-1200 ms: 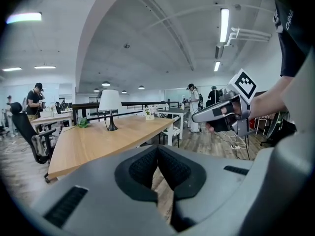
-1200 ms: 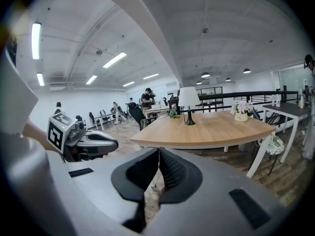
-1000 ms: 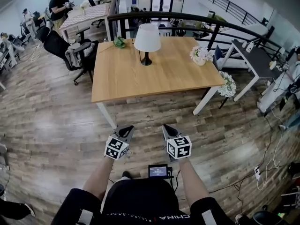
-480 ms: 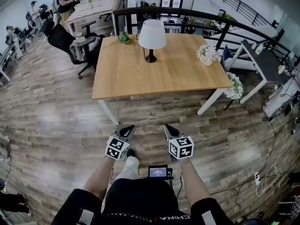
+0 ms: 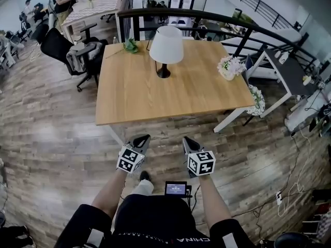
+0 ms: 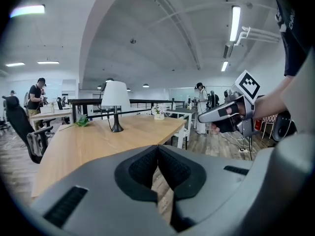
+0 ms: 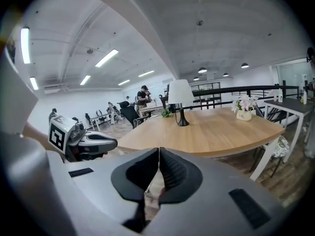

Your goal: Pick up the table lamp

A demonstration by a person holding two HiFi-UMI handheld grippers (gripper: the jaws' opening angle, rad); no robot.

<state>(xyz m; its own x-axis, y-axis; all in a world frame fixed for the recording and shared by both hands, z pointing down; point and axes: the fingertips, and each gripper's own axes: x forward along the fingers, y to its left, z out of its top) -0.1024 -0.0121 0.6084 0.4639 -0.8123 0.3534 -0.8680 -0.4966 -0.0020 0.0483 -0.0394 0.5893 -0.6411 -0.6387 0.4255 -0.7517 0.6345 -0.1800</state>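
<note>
White-shaded lamp [image 5: 166, 48] stands upper centre on the table [image 5: 134, 94], well apart from both tools; left gripper [image 5: 141, 138] and right gripper [image 5: 187, 140] sit lower centre, jaws pressed together, empty; close in, spread them, then take the slim stem.

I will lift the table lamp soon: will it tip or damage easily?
The lamp probably tips easily: a wide shade over a thin stem and small base. The shade looks light and may dent if squeezed; the stem seems the safer hold.
</note>
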